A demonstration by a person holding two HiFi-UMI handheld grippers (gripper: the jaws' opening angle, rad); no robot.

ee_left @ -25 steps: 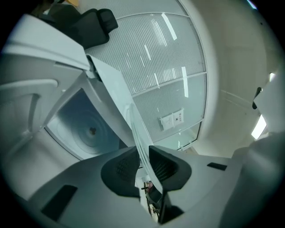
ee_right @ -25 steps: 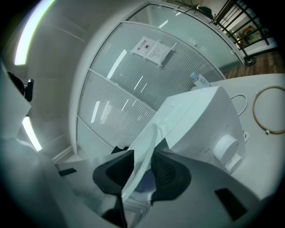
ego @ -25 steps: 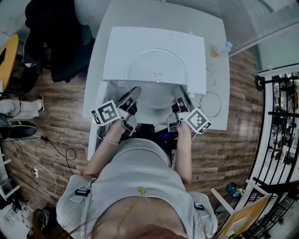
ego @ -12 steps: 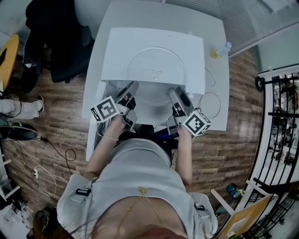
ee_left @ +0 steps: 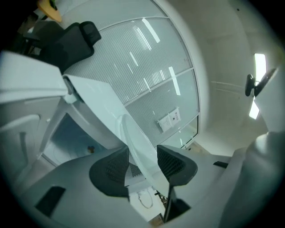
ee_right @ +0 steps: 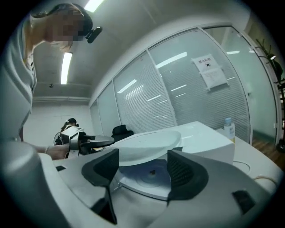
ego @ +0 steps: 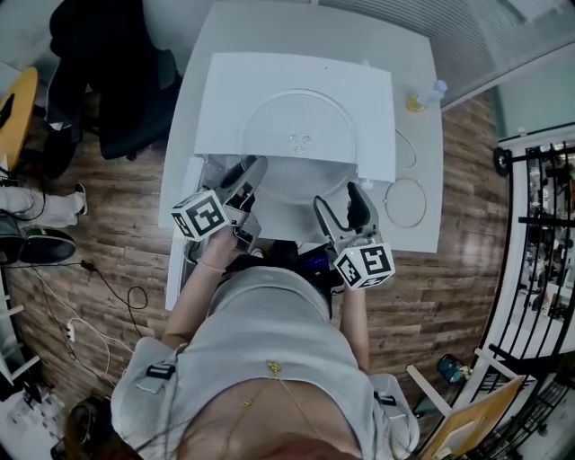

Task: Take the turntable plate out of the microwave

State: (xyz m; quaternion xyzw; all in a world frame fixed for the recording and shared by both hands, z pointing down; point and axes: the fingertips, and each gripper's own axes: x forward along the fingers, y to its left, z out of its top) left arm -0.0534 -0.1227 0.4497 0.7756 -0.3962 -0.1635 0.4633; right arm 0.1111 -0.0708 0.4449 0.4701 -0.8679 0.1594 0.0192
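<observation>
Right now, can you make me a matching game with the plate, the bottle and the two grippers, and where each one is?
Things:
1. plate
2. bottle
3. left gripper
4. right gripper

Places or states:
A. jaws wide apart, clear of the plate
B. lying on the microwave's top, sticking out over its front
C. at the table's far right corner
D. jaws round the plate's rim

Pairs: 1-B, 2-C, 3-D, 4-A.

Both grippers' jaws have just been opening. The left gripper's pads do not press the plate.
</observation>
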